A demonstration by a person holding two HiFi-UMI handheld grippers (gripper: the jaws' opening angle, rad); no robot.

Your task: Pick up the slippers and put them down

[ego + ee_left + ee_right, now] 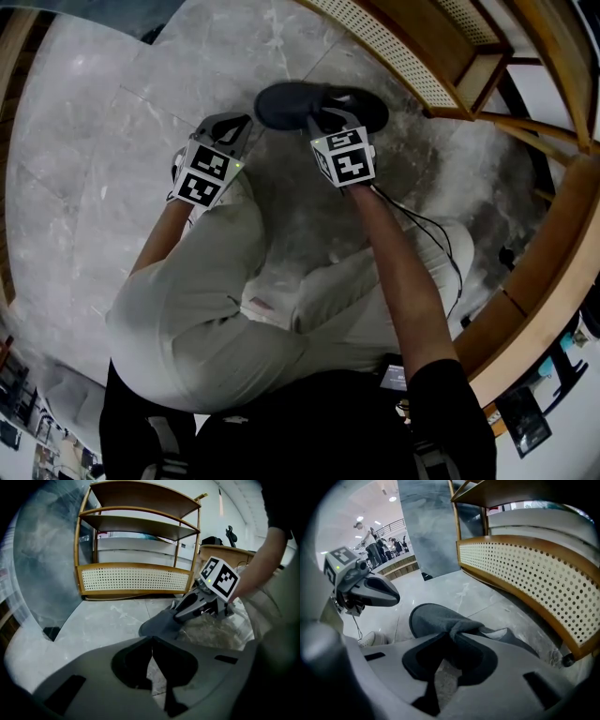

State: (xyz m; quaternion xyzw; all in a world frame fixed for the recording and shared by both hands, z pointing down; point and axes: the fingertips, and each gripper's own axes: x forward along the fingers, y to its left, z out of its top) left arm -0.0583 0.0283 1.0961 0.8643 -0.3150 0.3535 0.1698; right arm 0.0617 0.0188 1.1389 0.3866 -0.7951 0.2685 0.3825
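Head view: pale grey marble floor lies wide open to the left, but on the right it's tight, with a wooden shelf unit with a cane panel up top and a curved wooden rail down the side. The dark grey felt slipper sits on the floor just short of the shelf. The right gripper is right on top of it, and the left gripper is beside the slipper's left end, close but apart. Whether that dark shape is one slipper or a pair, I can't tell from here.

Left gripper view: the left gripper has its tips meeting, closed with nothing in them, and bare floor below. Ahead, the right gripper noses into the slipper. The shelf unit stands behind, with free floor in front of its base.

Right gripper view: the right gripper is pinching a bunched fold of the slipper's upper. The jaws are nearly together, with fabric squeezed between the tips. The toe points away and the sole is low to the floor. The shelf's cane panel runs close along the right, and the room is open to the left, where the left gripper sits with its jaws closed.
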